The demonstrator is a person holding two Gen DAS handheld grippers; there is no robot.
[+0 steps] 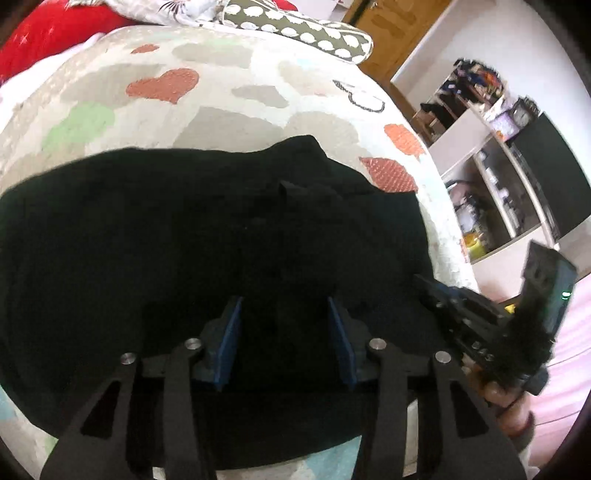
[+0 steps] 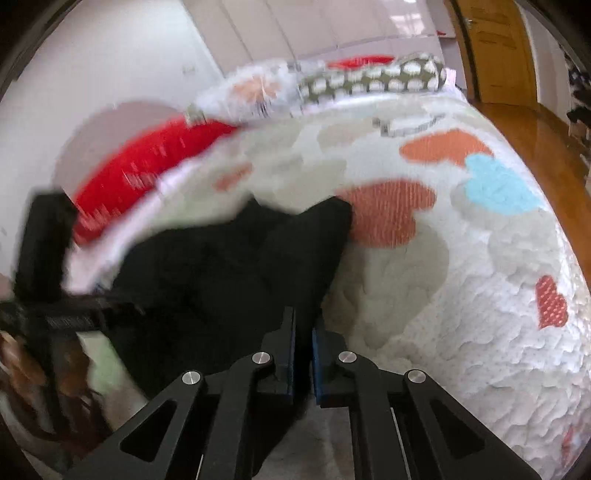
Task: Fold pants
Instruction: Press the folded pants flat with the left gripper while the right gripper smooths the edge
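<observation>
The black pants [image 1: 192, 251] lie in a broad folded heap on the heart-patterned bedspread [image 1: 221, 96]. My left gripper [image 1: 284, 332] hovers over the near part of the pants with its blue-padded jaws wide apart and nothing between them. My right gripper [image 2: 303, 332] is shut on a fold of the black pants [image 2: 236, 266] at their right edge; the cloth runs up and left from the jaws. The right gripper also shows at the right edge of the left wrist view [image 1: 480, 321], and the left gripper shows blurred at the left of the right wrist view [image 2: 48, 288].
Pillows lie at the head of the bed: a red one [image 2: 147, 166] and a dark one with white dots [image 1: 303, 29]. Shelves with clutter [image 1: 491, 177] stand to the right of the bed. A wooden door [image 2: 495, 48] and wooden floor [image 2: 539, 147] are beyond the bed.
</observation>
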